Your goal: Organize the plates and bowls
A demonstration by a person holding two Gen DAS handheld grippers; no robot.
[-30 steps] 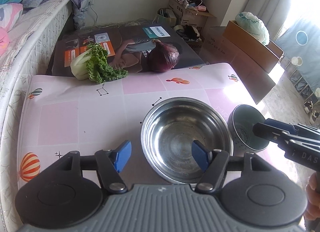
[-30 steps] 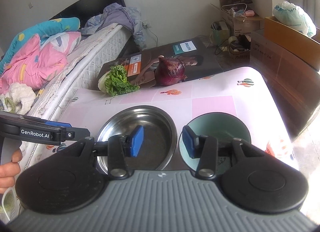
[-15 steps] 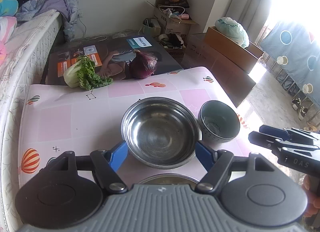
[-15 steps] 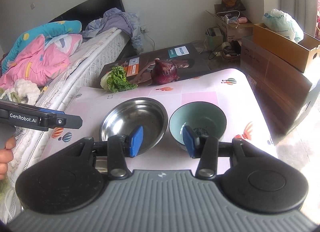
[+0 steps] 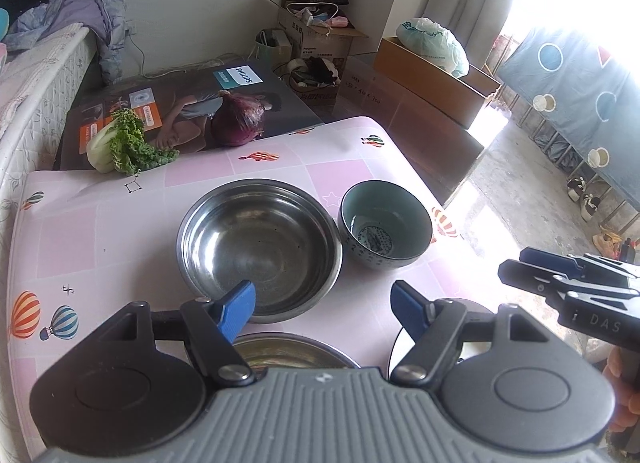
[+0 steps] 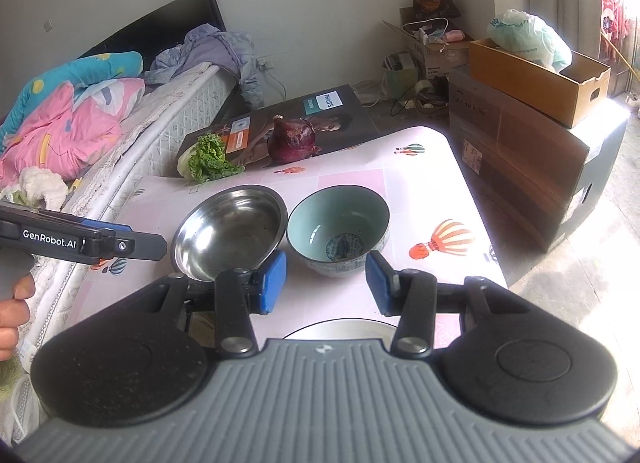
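A steel bowl [image 5: 260, 247] [image 6: 230, 233] sits mid-table on the pink cloth. A teal ceramic bowl [image 5: 386, 229] [image 6: 338, 235] stands just right of it, close to it. A second steel dish [image 5: 292, 351] and a plate rim [image 5: 466, 345] [image 6: 344, 329] lie at the near edge, mostly hidden by the grippers. My left gripper [image 5: 323, 305] is open and empty, above the near edge of the steel bowl. My right gripper [image 6: 326, 283] is open and empty, just short of the teal bowl; it also shows in the left wrist view [image 5: 520, 269].
A green leafy vegetable [image 5: 120, 143] and a red onion [image 5: 239, 119] lie at the table's far edge by a flat Philips box [image 5: 192, 103]. A bed [image 6: 80, 135] runs along the left. Cardboard boxes [image 6: 520, 135] stand to the right.
Both grippers have pulled back and up from the bowls. The near steel dish and plate rim have come into view. Both jaws stay open.
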